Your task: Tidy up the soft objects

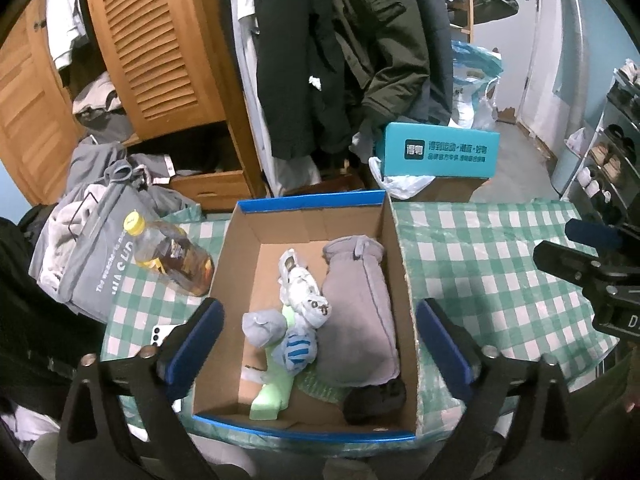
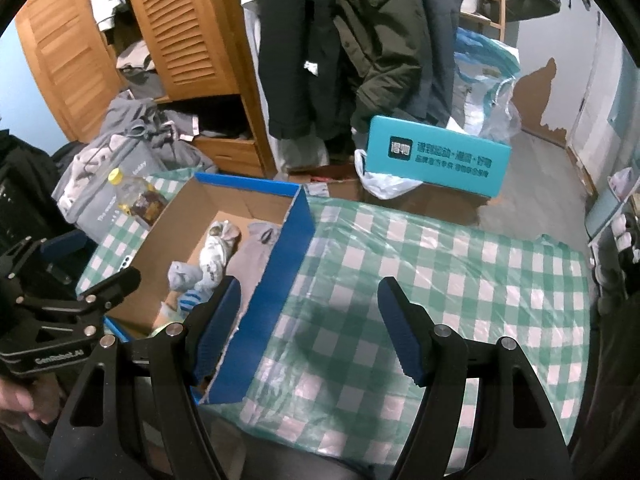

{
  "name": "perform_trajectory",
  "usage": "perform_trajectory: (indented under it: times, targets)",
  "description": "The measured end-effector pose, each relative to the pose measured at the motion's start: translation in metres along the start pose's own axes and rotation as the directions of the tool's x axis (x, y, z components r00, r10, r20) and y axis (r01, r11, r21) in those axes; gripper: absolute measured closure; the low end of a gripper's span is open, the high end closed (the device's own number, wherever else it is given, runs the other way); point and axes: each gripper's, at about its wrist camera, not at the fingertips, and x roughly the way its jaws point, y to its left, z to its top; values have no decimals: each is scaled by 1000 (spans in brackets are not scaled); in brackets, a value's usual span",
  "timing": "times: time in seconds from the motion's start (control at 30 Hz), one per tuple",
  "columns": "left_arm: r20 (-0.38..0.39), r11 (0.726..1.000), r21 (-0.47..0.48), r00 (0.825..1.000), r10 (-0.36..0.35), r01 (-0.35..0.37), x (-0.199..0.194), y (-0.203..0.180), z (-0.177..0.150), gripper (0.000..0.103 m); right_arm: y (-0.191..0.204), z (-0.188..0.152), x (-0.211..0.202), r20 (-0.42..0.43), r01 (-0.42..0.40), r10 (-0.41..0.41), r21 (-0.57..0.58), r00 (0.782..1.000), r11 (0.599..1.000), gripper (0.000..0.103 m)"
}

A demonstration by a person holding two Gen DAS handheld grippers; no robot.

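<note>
An open cardboard box with a blue rim (image 1: pixel 312 200) (image 2: pixel 298 256) stands on the green checked tablecloth (image 1: pixel 488 264) (image 2: pixel 440 288). Inside lie a grey glove (image 1: pixel 360 316), a white patterned sock bundle (image 1: pixel 304 292) (image 2: pixel 216 256), a light blue-grey sock ball (image 1: pixel 264 326), a blue-striped sock ball (image 1: pixel 298 350), a light green foam piece (image 1: pixel 276 388) and a black item (image 1: pixel 374 400). My left gripper (image 1: pixel 320 340) is open and empty above the box. My right gripper (image 2: pixel 310 328) is open and empty, straddling the box's right wall.
A bottle with a yellow cap (image 1: pixel 172 256) lies left of the box, beside a white phone (image 1: pixel 164 334) and a grey bag of clothes (image 1: pixel 96 256). A teal box (image 1: pixel 440 152) sits behind the table. Hanging coats and a wooden wardrobe stand beyond.
</note>
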Motion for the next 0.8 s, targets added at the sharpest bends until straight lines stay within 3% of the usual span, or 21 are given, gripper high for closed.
perform_trajectory:
  times: [0.8]
  targets:
    - [6, 1000, 1, 1000, 13, -13, -1, 2, -2, 3, 0, -2, -1, -2, -1, 1, -2, 1000, 1000, 32]
